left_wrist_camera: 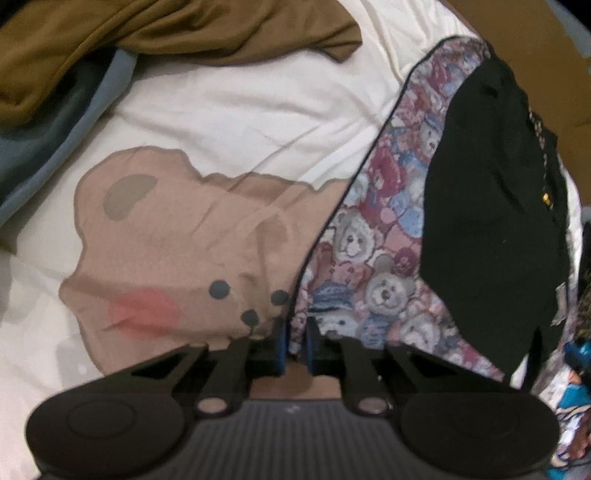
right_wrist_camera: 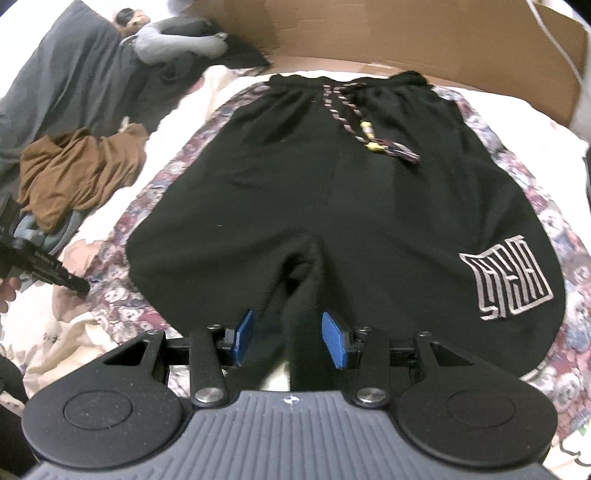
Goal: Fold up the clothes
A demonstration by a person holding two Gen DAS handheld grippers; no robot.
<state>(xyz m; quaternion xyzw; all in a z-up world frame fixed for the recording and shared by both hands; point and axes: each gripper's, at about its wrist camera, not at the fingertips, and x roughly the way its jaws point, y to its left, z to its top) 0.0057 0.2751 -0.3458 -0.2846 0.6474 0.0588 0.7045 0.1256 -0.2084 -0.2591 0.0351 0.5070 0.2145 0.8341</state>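
The left gripper (left_wrist_camera: pixel 295 343) is showing 2 black linkage arms, 2 round black discs, a ribbed grey body and 2 silver pivot screws; its pads are edging blue. The right gripper (right_wrist_camera: pixel 291 341) is wearing the same black frame, with 2 ridged blue pads (right_wrist_camera: pixel 334 341), small silver screws and a tiny cross mark on grey ribbing.

A bed fills both views, covered by a cream bedsheet (left_wrist_camera: pixel 258 110) printed with a large tan bear face (left_wrist_camera: pixel 177 251) — grey ear, pink cheek, dark eyes. Beyond the far edge of the bed stands a wall of brown cardboard (right_wrist_camera: pixel 369 33). A dark grey pillow (right_wrist_camera: pixel 74 74) lies at the far left corner. The light is dim and even.
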